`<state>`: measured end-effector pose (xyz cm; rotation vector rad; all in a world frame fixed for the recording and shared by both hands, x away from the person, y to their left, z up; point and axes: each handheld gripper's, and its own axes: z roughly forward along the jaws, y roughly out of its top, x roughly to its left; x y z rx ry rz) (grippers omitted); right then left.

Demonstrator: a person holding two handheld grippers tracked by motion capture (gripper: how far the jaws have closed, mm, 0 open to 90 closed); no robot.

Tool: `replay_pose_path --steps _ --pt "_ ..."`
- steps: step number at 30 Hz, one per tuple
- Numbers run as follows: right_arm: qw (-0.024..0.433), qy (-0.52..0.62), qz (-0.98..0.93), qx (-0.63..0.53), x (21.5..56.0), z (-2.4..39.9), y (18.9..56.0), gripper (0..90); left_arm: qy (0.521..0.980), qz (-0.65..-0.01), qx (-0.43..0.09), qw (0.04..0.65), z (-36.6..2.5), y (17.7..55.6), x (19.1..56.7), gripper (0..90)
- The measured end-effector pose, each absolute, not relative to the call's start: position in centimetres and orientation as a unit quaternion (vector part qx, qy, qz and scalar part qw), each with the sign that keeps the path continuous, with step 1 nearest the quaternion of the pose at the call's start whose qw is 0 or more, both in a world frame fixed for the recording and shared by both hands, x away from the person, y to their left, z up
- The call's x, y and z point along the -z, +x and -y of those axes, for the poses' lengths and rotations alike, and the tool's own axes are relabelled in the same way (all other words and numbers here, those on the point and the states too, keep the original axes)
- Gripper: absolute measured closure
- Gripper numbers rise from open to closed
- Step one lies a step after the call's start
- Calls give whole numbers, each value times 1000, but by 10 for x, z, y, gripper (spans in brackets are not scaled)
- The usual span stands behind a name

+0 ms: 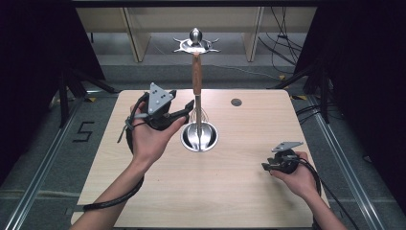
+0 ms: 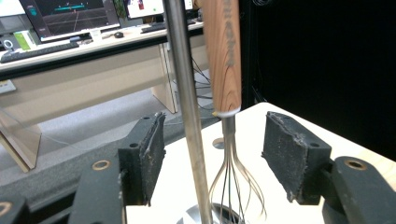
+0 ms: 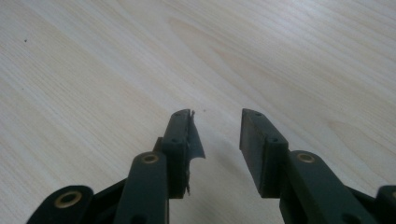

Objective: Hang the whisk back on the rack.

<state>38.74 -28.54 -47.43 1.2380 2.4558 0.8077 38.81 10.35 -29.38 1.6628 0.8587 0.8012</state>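
Glossy metal stand [image 1: 197,91], wooden-handled wire whisk [image 2: 225,70], matt pale wood table [image 1: 239,191], rough black fingers [image 2: 287,154]

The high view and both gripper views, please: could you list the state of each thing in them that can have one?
Wooden-handled wire whisk: hanging upright on the stand, wires just above the base.
Steel utensil stand: upright on the table.
Left claw: open, pads clear of pole and whisk.
Right claw: open, nothing between its pads.
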Motion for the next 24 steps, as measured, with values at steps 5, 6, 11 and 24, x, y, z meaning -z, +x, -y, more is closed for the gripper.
replay_pose_path --steps 5,6,11,24 --pt "136 429 -848 -279 474 286 387 641 695 -364 -331 524 -122 389 300 378" --pt "136 429 -848 -279 474 285 387 641 692 -372 -331 523 -129 389 304 378" --pt "130 438 -845 -279 474 284 387 640 690 -373 -328 527 -142 390 309 377" --pt "137 432 -845 -282 474 285 387 637 681 -394 -319 529 -166 380 327 377"
